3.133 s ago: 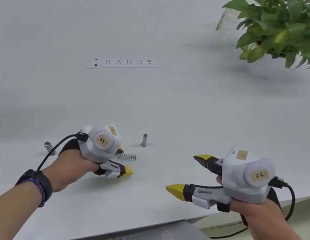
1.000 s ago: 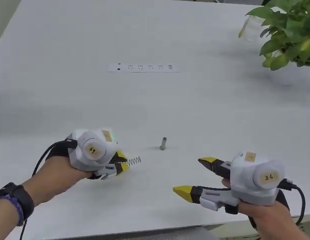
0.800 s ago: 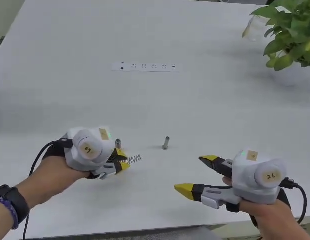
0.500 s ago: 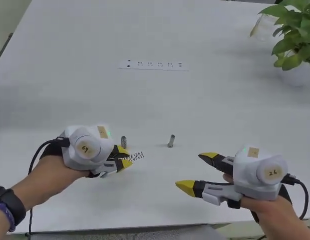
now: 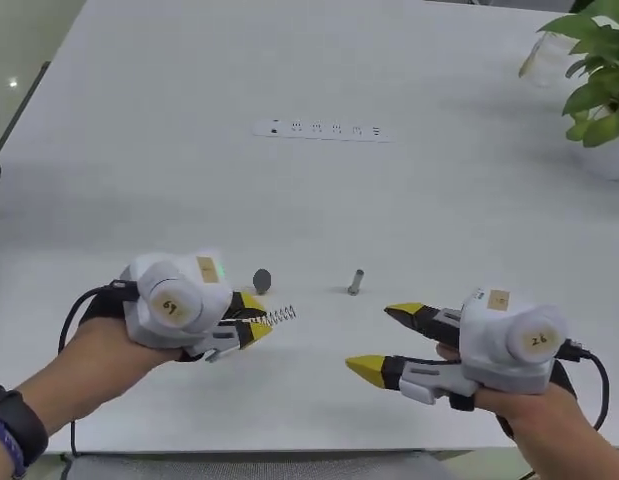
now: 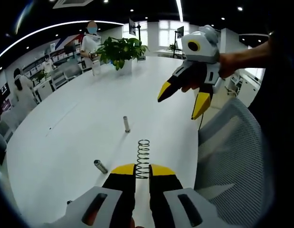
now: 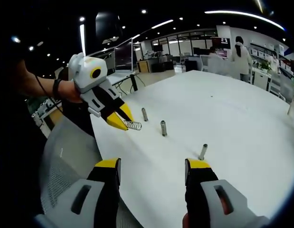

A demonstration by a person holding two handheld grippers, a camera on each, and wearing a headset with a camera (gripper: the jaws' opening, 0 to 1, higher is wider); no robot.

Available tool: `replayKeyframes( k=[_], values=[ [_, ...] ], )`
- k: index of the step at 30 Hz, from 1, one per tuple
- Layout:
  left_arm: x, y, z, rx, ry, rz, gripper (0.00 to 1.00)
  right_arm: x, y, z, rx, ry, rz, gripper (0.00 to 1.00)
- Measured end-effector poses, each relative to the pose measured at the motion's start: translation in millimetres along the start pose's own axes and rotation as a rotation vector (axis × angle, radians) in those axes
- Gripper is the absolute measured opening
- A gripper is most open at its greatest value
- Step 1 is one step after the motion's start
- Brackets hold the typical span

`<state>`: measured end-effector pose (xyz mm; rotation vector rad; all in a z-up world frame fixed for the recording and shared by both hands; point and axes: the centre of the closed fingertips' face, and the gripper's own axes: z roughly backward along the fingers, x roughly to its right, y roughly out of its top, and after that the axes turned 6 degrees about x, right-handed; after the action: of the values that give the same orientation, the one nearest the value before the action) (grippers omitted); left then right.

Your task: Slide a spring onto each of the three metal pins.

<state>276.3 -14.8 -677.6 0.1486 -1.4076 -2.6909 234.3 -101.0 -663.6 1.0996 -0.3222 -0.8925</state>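
Pinched almost closed, the left gripper [image 5: 251, 328] holds a spring [image 5: 280, 316] by one end, and the coil juts past the yellow tips just above the desk [image 5: 169, 150], close to its near edge. The right gripper [image 5: 375, 338] hovers inside the same edge, its jaws wide with nothing between them. Between the two stands a bare pin [image 5: 356, 282], upright and apart from both. In the right gripper view an end pin [image 7: 145, 114] and a middle pin [image 7: 163, 128] look ribbed, as if each already wears a coil, so this is probably the last of the three. The next move calls for tipping the spring's free end down over the bare pin, lining up bore and tip, lowering, then loosening the jaws. Held at one end, the coil may wobble or snag on the pin's top. The ribbing is too small to be sure of. In the head view a grey shape [image 5: 261, 281] beside the left gripper is blurred, perhaps one of those pins.
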Motion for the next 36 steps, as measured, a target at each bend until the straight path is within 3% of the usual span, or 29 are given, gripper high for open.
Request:
replayKeyframes(
  k=[17,27,36],
  values=[
    [22.5,21.1,-2.6,0.032,-0.051,-0.055,0.02,-24.2,8.7,-19.2,-0.003,0.111,0.046,0.43],
    [46.7,33.7,-8.0,0.048,-0.113,-0.105,0.02,-36.6,15.9,-22.3,0.019,0.180,0.053,0.30],
    [51.0,36.3,-6.5,0.047,-0.150,-0.153,0.03,-45.6,14.6,-19.6,0.015,0.233,0.063,0.15]
  ],
)
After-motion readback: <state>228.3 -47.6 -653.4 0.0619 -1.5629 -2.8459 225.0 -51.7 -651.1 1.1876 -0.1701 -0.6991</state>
